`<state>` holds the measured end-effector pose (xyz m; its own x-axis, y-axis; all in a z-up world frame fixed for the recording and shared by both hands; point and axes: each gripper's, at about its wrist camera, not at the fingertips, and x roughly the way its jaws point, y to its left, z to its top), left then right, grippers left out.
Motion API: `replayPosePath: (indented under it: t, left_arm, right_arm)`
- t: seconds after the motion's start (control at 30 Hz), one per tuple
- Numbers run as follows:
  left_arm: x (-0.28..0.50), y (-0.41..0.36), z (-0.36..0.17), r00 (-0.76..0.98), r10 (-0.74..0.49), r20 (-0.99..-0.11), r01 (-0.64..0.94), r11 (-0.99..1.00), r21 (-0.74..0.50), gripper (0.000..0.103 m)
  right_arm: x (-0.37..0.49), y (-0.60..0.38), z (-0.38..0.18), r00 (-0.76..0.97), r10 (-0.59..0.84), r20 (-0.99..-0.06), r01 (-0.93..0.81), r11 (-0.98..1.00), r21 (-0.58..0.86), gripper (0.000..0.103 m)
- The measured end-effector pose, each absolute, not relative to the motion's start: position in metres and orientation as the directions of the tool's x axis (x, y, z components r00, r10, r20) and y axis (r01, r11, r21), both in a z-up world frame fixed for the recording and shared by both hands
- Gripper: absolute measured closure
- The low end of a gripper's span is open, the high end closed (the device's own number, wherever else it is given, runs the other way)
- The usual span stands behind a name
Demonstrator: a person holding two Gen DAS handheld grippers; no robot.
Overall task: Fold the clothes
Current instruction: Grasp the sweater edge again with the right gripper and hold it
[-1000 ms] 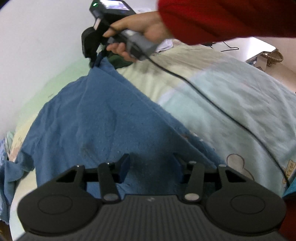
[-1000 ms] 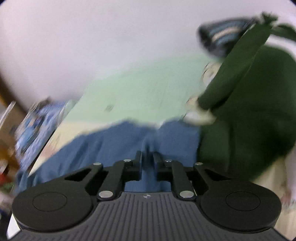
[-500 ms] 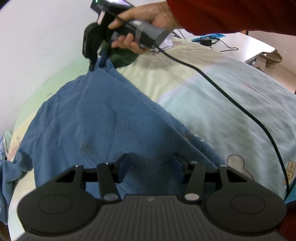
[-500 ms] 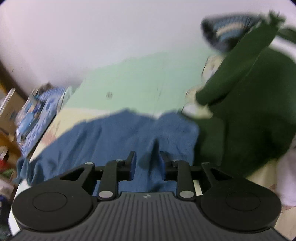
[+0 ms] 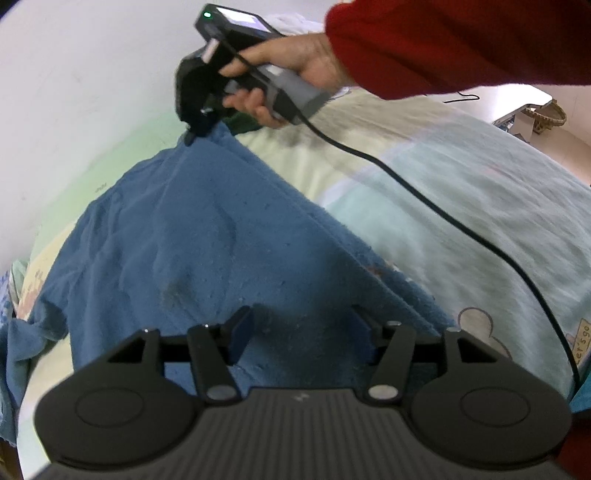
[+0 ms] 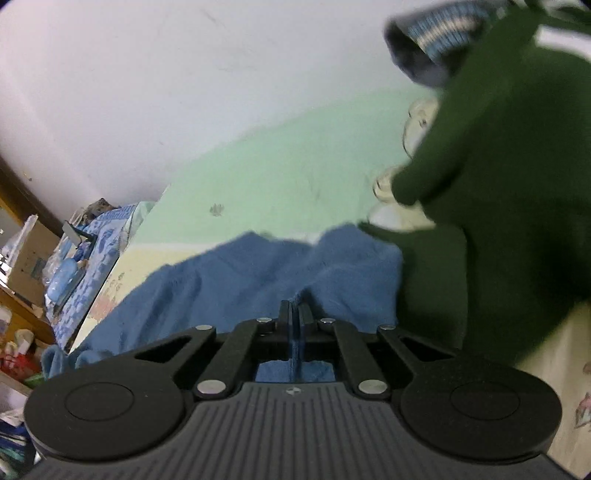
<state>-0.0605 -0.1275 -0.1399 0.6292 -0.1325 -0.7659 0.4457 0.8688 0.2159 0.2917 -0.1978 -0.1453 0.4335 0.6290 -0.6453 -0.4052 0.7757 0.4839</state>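
Fingers of the right gripper (image 6: 295, 314) have just closed, pinching the blue garment (image 6: 258, 273) beside a green sweater (image 6: 509, 192), while only the left wrist view shows the left gripper (image 5: 301, 325) with jaws just widened, spread over the cloth.

left gripper (image 5: 301, 330): pitched downward, jaws apart and just been widening, blue cloth (image 5: 207, 236) beneath them, not pinched. right gripper (image 6: 294, 314): jaws just snapped together, pinching a fold of that cloth. right hand (image 5: 291, 74): red sleeve (image 5: 443, 40), wrapped round the handle.

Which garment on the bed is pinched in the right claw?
The blue garment. The right claw is shut on a fold of it near its far corner. The dark green garment lies beside it, ungripped; the striped one is farther back.
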Motion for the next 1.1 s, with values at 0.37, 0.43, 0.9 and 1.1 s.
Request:
replayPosePath:
  t: [0.37, 0.43, 0.9, 1.1]
  left_arm:
    - [-0.058, -0.121, -0.139, 0.617, -0.159, -0.771, 0.456, 0.870, 0.186, 0.042]
    - [-0.058, -0.123, -0.139, 0.621, -0.152, -0.769, 0.458, 0.866, 0.198, 0.040]
    - [-0.062, -0.124, -0.141, 0.644, -0.143, -0.752, 0.449, 0.866, 0.220, 0.040]
    - [-0.061, -0.125, -0.140, 0.643, -0.150, -0.751, 0.476, 0.846, 0.239, 0.040]
  right_arm:
    - [0.275, -0.198, -0.132, 0.367, 0.607, -0.705, -0.459, 0.778, 0.430, 0.084]
    - [0.269, -0.188, -0.132, 0.400, 0.577, -0.713, -0.494, 0.790, 0.362, 0.096]
    - [0.239, -0.185, -0.110, 0.644, 0.496, -0.583, -0.513, 0.845, 0.152, 0.092]
    - [0.227, -0.191, -0.125, 0.454, 0.590, -0.668, -0.554, 0.774, 0.306, 0.091]
